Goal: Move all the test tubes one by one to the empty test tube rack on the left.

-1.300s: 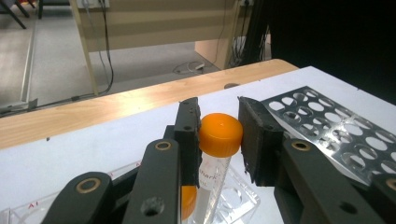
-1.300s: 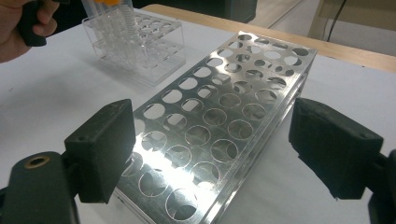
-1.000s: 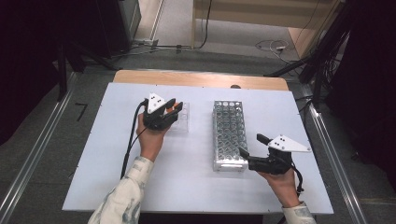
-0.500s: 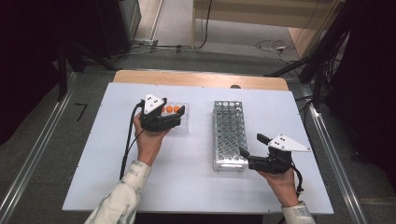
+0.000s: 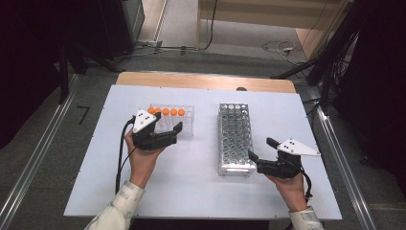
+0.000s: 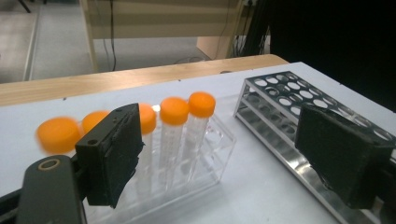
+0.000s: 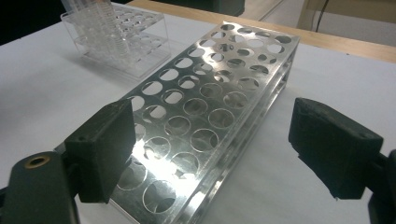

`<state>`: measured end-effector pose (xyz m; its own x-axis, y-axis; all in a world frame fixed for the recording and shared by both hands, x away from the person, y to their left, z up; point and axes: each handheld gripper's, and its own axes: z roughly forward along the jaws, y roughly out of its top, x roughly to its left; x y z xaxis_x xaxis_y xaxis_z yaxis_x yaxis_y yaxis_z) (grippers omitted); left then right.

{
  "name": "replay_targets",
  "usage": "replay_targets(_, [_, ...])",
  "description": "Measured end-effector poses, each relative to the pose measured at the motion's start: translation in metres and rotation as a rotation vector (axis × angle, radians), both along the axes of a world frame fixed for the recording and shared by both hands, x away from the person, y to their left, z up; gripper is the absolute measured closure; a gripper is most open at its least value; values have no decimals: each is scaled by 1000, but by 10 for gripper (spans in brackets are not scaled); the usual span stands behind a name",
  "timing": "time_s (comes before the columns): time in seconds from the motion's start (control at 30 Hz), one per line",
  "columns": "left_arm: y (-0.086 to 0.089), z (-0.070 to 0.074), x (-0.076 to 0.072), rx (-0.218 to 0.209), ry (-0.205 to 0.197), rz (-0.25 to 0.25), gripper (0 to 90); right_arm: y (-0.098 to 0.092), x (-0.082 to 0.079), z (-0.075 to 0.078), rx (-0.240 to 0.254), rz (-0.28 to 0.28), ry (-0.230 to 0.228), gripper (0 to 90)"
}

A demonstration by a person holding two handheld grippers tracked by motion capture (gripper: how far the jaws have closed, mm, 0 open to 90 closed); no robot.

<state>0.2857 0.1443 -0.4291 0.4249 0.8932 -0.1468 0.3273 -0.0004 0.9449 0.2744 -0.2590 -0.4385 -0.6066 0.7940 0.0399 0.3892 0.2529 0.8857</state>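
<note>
The left gripper [image 5: 168, 130] is seen with jaws just spread wide, nothing clasped, just in front of the clear rack [image 5: 187, 125] of orange-capped tubes [image 6: 173, 110]. The right gripper [image 5: 261, 150] is held released beside the metal rack [image 5: 235, 136].

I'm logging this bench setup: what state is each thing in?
Clear plastic rack: upright, holds capped tubes.
Orange-capped clear tubes: standing in it, caps on.
Shiny metal perforated rack: upright, holes empty.
Left gripper: just opened, nothing between its fingers.
Right gripper: open, empty.
</note>
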Motion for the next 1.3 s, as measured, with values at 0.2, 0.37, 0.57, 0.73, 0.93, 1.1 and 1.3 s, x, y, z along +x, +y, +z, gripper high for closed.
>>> replay_targets(0.2, [14, -6, -15, -1, 9, 3, 143, -3, 0, -2, -2, -15, 8, 134])
replay_targets(0.37, [21, -8, -23, -17, 5, 9, 143, -5, 0, -4, -4, -24, 12, 134])
replay_targets(0.57, [25, -11, -29, -16, 22, 17, 129, -8, -2, -5, -5, -32, 14, 134])
replay_targets(0.73, [29, -13, -35, -3, 26, 31, 95, -10, -2, -6, -7, -42, 14, 134])
replay_targets(0.93, [35, -18, -39, 12, 37, 48, 75, -12, -4, -6, -11, -50, 14, 133])
replay_targets(1.1, [38, -22, -43, 19, 44, 58, 74, -15, -5, -7, -10, -54, 13, 133])
replay_targets(1.3, [42, -28, -47, 25, 53, 73, 74, -20, -7, -8, -10, -66, 13, 133])
